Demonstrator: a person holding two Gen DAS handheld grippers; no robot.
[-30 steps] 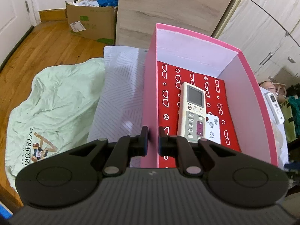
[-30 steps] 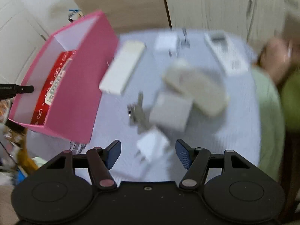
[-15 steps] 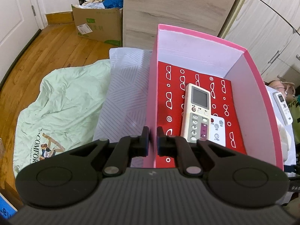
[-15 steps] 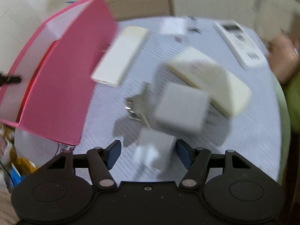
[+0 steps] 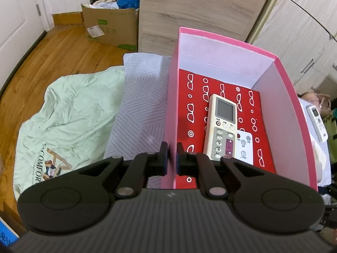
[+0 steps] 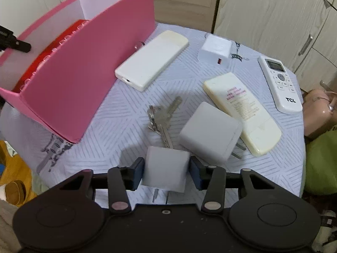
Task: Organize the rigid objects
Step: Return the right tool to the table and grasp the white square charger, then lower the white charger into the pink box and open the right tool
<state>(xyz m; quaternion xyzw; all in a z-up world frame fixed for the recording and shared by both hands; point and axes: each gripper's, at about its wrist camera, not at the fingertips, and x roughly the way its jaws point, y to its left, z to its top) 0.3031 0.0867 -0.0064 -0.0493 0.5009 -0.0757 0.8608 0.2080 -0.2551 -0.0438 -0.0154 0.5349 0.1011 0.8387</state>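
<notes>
Your left gripper [image 5: 172, 155] pinches the tilted pink cardboard box's [image 6: 88, 67] wall. Your right gripper [image 6: 166, 168] is open, straddling the small white plug-in charger [image 6: 165, 169] on the table; both pads look just clear. Close off-centre and it could twist loose, nudging the silver keys [image 6: 163, 116].

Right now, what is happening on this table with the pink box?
A person is sorting small items into the pink box. The left gripper is shut on the box's side wall. Two remotes already lie inside. The right gripper is open around a small white charger on the table, not yet clamped on it. Keys, two more chargers and three remotes wait outside.
</notes>
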